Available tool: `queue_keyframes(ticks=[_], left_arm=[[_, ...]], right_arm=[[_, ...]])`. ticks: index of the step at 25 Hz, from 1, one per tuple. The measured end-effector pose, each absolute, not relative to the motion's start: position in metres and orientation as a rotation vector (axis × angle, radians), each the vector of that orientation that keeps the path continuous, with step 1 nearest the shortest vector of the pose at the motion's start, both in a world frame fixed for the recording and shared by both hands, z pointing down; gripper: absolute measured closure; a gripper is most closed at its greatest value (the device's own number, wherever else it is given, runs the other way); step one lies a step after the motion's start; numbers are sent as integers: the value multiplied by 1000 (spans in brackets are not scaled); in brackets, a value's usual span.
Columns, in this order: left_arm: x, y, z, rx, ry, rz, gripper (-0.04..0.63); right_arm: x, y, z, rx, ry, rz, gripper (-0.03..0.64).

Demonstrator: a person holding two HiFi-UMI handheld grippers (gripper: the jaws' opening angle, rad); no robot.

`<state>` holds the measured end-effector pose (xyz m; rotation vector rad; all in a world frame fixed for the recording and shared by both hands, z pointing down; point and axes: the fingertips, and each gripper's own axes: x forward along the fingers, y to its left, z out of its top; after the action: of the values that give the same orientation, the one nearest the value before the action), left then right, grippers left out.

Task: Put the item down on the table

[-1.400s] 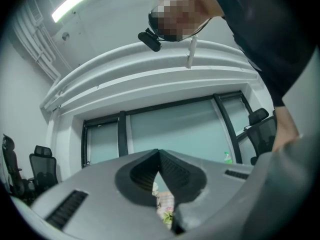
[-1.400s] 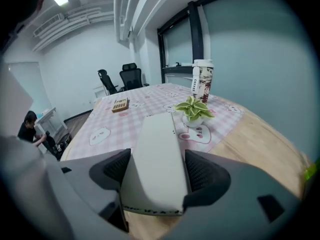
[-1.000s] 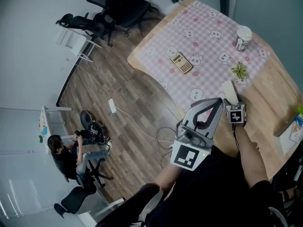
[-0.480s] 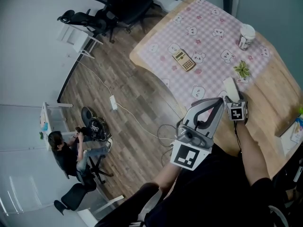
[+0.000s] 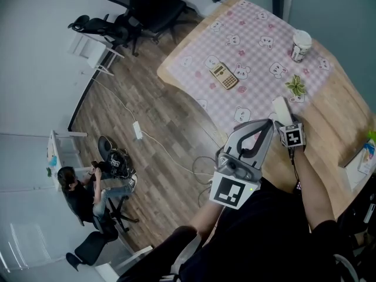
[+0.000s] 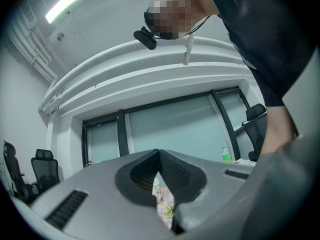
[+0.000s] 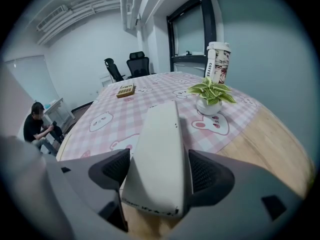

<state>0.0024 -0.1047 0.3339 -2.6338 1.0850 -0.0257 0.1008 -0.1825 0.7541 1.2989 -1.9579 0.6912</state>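
Note:
A long white item (image 7: 157, 154) lies lengthwise between the jaws of my right gripper (image 7: 157, 171), low over the wooden table's near edge, and both pads press on its sides. The head view shows the same white item (image 5: 281, 110) sticking forward from the right gripper (image 5: 284, 121) onto the edge of the pink checked cloth (image 5: 252, 40). My left gripper (image 5: 267, 124) hangs just left of it, off the table's edge. Its jaws meet at the tips with nothing between them, as the left gripper view also shows for the left gripper (image 6: 159, 154).
On the cloth stand a small potted plant (image 5: 296, 87), a paper cup (image 5: 301, 44) and a calculator (image 5: 222, 75). A box (image 5: 364, 154) lies at the table's right edge. Office chairs (image 5: 147, 7) and a seated person (image 5: 82, 187) are on the floor to the left.
Only the head view has shifted slightly. The right gripper still holds the white item at the same place by the cloth's edge, and the left gripper has not moved.

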Motion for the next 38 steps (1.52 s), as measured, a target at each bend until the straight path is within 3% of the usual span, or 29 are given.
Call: queue_keyframes(ticks=[6,25,26,27,28,38], left_arm=[[4,-102,329,-2635,1059,-23,597],[6,-105,331,-2686,986,-89,597],[4,-106,330,-2687,998,-95,597],[3,-108,330,-2692,1011,-96,597],[1,-109,330,-2700,1028,-92,597],[-3,-110,334,-2724,1070,-82,597]], right_arm=[[98,-174,737,1370,-2020,718,184],[108,-125,607,1426,-2398,607,189],[111,-124,598,1458,-2409,588,233],[116,-125,590,1501,-2411,577,449],[121,-126,585,1539,-2404,577,597],[125,-125,579,1567,-2390,570,600]])
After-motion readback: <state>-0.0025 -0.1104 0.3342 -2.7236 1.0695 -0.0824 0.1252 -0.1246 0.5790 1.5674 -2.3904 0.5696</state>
